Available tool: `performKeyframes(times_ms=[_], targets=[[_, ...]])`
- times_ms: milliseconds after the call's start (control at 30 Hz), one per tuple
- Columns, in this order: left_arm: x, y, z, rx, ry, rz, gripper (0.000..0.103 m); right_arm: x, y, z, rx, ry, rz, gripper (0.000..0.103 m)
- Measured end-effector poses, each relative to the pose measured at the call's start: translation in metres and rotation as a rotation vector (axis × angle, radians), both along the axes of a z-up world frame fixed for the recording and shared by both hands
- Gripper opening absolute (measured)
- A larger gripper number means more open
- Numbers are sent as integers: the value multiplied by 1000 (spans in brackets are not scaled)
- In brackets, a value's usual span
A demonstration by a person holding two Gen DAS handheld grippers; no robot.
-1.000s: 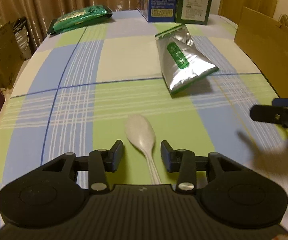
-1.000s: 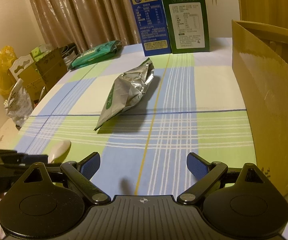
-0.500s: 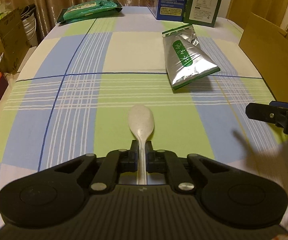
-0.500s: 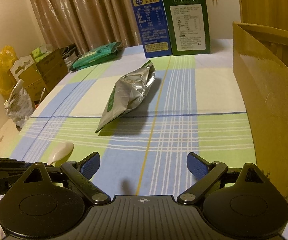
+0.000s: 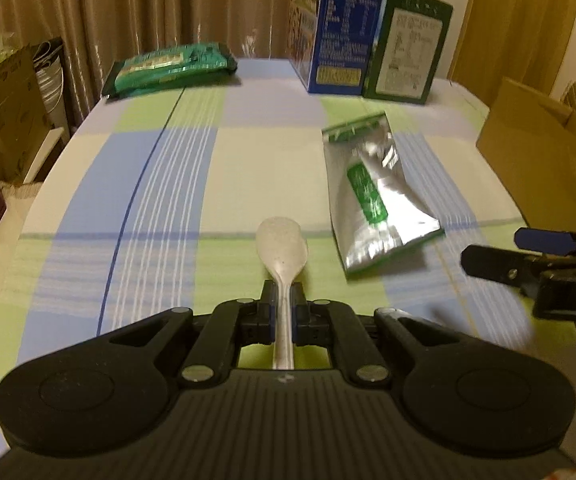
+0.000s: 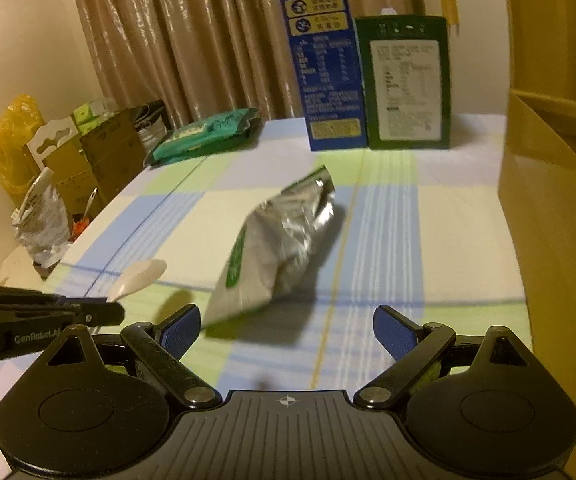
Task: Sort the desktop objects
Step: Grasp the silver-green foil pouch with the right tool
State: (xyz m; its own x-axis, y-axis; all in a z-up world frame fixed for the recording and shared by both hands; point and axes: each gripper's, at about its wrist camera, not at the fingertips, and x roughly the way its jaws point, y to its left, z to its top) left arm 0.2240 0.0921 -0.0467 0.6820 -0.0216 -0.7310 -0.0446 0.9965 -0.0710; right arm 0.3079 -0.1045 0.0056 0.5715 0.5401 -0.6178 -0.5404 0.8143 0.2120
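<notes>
One white plastic spoon (image 5: 281, 240), one silver foil pouch (image 5: 372, 196) with a green label, one green flat packet (image 5: 171, 66) and two upright cartons, one blue carton (image 5: 336, 28) and one green carton (image 5: 408, 46), are counted on the checked worktop (image 5: 159, 184). The cartons' print is too blurred to be read; "GenRobot.AI" is read on the left gripper (image 6: 111, 312) in the right wrist view. The spoon's handle is clamped by the left gripper (image 5: 283, 306), bowl pointing to 12 o'clock. The right gripper (image 6: 288, 328) is spread wide and holds nothing, with the pouch just beyond it. A brown cardboard box (image 5: 544, 152) is seen at 3 o'clock, and cartons and bags (image 6: 43, 208) beside the worktop at 9 o'clock.
</notes>
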Motion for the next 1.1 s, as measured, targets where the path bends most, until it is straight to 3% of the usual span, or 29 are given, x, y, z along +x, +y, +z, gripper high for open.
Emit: performKeyframes(times_ms=[233,467,800,1100], targets=[[45,21,4,-46,-53,14,4,40,36,-13,-1,19,2,91],[76,34,-8,-69,-48,7,4,73,67,-32,-52,57,-17,91],[82,41,-21,-99,-13,23,4,79,94,-46,-160,53,-42,90],[81,41,-26,-88,6,23,4,69,96,-44,-228,11,-10,61]])
